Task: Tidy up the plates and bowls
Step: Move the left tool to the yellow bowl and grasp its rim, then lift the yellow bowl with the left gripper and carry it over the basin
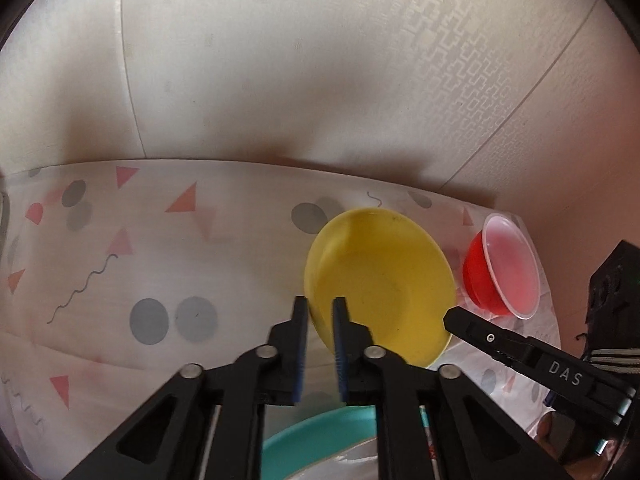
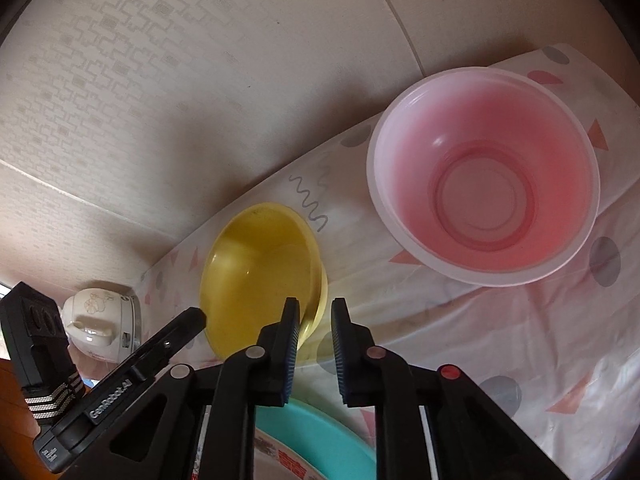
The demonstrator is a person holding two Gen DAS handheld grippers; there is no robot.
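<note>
Sorting looks barely begun. Both grippers pinch the yellow bowl [image 1: 380,280] by opposite rims: left gripper [image 1: 320,322] at its left edge, right gripper [image 2: 315,322] at its right edge, jaws narrowed on the rim. The bowl sits empty on the patterned tablecloth [image 1: 160,240]. Beside it stands an empty red bowl [image 2: 484,176]. A teal plate [image 1: 320,432] lies nearer, partly hidden.

Two bowls: yellow bowl [image 1: 380,280]; red bowl [image 1: 500,266]; one teal plate [image 1: 316,436].

Pale patterned wallpaper [image 1: 460,60], corner seam.
</note>
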